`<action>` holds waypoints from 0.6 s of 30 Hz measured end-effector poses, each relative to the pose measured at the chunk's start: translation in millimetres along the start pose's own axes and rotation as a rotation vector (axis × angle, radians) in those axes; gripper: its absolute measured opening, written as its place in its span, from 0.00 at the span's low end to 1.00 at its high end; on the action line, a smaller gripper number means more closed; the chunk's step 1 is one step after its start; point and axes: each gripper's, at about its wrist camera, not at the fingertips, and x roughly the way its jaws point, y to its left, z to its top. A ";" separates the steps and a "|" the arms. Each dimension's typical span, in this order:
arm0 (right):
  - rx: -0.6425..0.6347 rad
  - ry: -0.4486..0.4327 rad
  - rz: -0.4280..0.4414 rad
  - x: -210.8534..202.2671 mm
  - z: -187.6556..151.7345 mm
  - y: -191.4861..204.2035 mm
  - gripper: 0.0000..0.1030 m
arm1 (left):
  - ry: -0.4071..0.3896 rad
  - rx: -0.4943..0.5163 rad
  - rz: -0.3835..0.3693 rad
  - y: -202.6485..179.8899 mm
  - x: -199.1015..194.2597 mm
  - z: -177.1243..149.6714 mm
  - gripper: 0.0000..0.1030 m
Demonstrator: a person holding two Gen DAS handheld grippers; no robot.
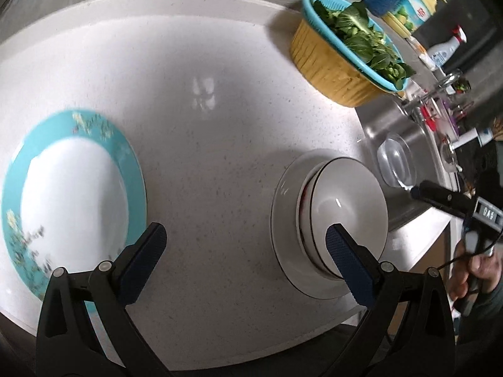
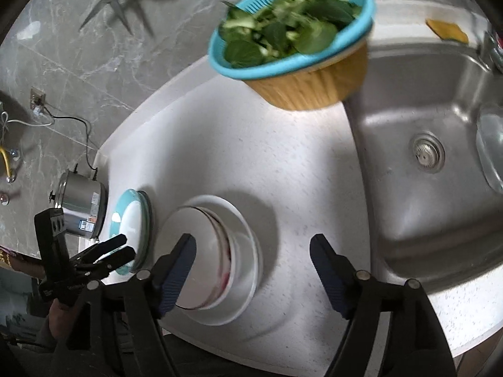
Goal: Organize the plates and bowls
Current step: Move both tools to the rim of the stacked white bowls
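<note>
A teal-rimmed white plate lies on the white counter at the left; it also shows in the right wrist view. To its right, white bowls are stacked on a white plate, also seen in the right wrist view as bowls on a plate. My left gripper is open and empty above the counter between the two. My right gripper is open and empty, its left finger over the bowl stack.
A blue colander of greens in a yellow basket stands at the back by the steel sink. A clear glass bowl lies in the sink. A steel pot stands beyond the teal plate. Bottles line the sink's far side.
</note>
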 end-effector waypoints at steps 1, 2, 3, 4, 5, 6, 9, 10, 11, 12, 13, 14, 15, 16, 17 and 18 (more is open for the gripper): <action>0.003 0.004 0.005 1.2 -2.0 -2.3 0.75 | 0.006 -0.007 0.000 1.7 2.1 -2.8 1.00; -0.001 0.009 0.006 3.4 -3.5 -2.5 0.75 | 0.014 -0.010 0.001 2.9 5.3 -5.5 1.00; -0.011 0.017 0.000 5.6 -6.7 -2.8 0.75 | 0.020 -0.011 0.004 2.2 10.4 -7.0 1.00; -0.023 0.026 -0.010 8.0 -9.6 -2.8 0.75 | 0.028 -0.015 0.009 2.1 14.9 -8.9 0.99; -0.032 0.032 -0.018 9.2 -12.9 -4.2 0.75 | 0.032 -0.018 0.010 2.2 18.0 -11.2 0.99; -0.039 0.039 -0.028 10.7 -14.9 -5.4 0.75 | 0.034 -0.020 0.010 2.6 19.6 -13.1 0.99; -0.037 0.042 -0.035 12.1 -19.1 -9.7 0.72 | 0.024 -0.030 0.008 5.0 21.0 -18.7 1.00; -0.036 0.044 -0.033 12.2 -20.4 -10.4 0.72 | 0.021 -0.033 0.008 6.1 20.9 -19.5 1.00; -0.038 0.048 -0.032 12.5 -21.3 -11.0 0.70 | 0.019 -0.032 0.012 6.8 20.8 -20.1 0.99; -0.043 0.054 -0.035 13.6 -21.5 -11.4 0.68 | 0.017 -0.029 0.019 7.8 21.1 -20.9 0.98; -0.046 0.059 -0.034 14.6 -21.6 -11.8 0.67 | 0.016 -0.028 0.017 11.2 18.8 -22.9 0.97; -0.047 0.063 -0.031 15.3 -22.1 -12.0 0.66 | 0.012 -0.030 0.006 12.3 17.8 -23.3 0.97; -0.047 0.066 -0.032 15.8 -22.6 -11.6 0.66 | 0.003 -0.029 -0.007 13.0 15.9 -23.4 0.92; -0.048 0.067 -0.032 16.4 -22.7 -11.6 0.66 | 0.001 -0.024 -0.009 12.1 14.2 -22.5 0.85; -0.048 0.072 -0.029 17.5 -23.0 -11.6 0.66 | 0.007 -0.012 -0.005 11.4 14.7 -22.9 0.81; -0.051 0.079 -0.027 19.2 -23.6 -11.4 0.66 | 0.016 0.000 0.001 12.1 14.1 -24.5 0.76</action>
